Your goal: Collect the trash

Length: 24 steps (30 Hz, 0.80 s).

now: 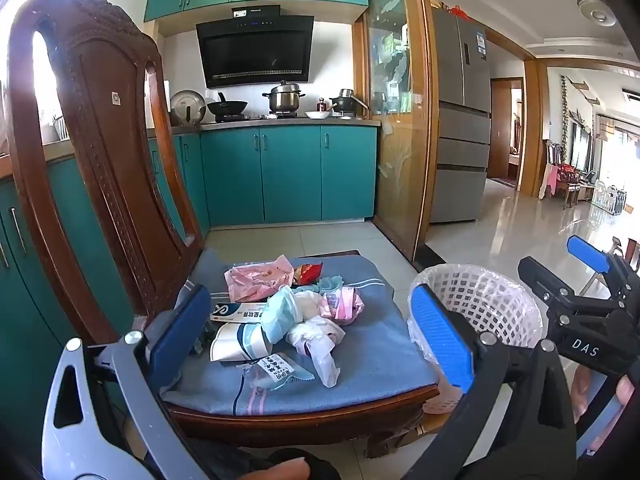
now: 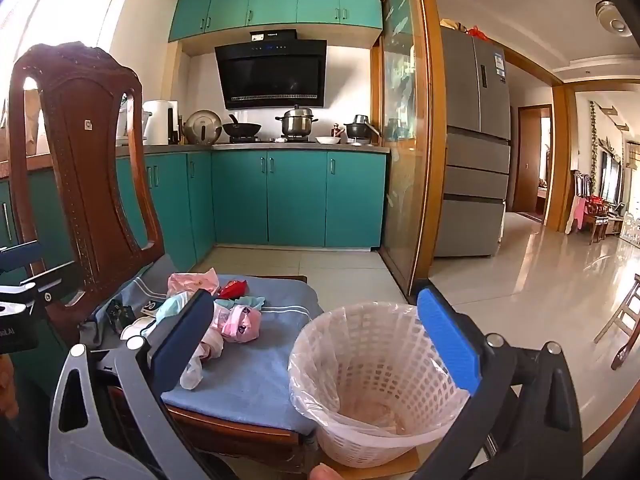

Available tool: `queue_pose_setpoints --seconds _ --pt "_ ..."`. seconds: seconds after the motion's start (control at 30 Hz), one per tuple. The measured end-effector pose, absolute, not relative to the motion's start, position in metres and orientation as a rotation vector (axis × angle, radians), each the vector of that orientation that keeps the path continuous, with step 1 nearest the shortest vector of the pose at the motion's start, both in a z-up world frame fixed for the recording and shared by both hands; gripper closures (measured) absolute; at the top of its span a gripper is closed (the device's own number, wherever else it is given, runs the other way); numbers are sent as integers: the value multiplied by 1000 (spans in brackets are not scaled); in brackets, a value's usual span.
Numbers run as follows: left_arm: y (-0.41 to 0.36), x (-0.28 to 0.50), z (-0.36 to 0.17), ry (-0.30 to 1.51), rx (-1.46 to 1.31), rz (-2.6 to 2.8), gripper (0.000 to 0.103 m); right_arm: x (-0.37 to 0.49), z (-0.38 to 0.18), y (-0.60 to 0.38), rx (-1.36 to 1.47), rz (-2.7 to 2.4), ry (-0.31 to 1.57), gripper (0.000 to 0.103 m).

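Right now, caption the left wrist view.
Open left tool above trash pile on chair cushion; lined basket alongside.

the left gripper's finger (image 1: 180, 332) hides part of the toothpaste box (image 1: 236, 312); its print is unreadable.

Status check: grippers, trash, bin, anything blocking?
Left gripper and right gripper open, empty. Trash pile on chair cushion, untouched. Lined bin beside the chair, nothing visible inside. Nothing blocking.
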State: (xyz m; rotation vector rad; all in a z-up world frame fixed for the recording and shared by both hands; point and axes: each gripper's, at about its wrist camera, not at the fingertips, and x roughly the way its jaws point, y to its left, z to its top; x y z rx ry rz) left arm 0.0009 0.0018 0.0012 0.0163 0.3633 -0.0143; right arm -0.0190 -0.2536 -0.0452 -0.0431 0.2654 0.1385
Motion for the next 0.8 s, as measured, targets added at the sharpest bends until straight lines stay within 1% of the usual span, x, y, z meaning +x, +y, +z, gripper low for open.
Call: queue_pose_setpoints --seconds 0.8 --pt "0 -3 -1 372 16 -17 3 -27 -40 -255 -26 137 252 3"
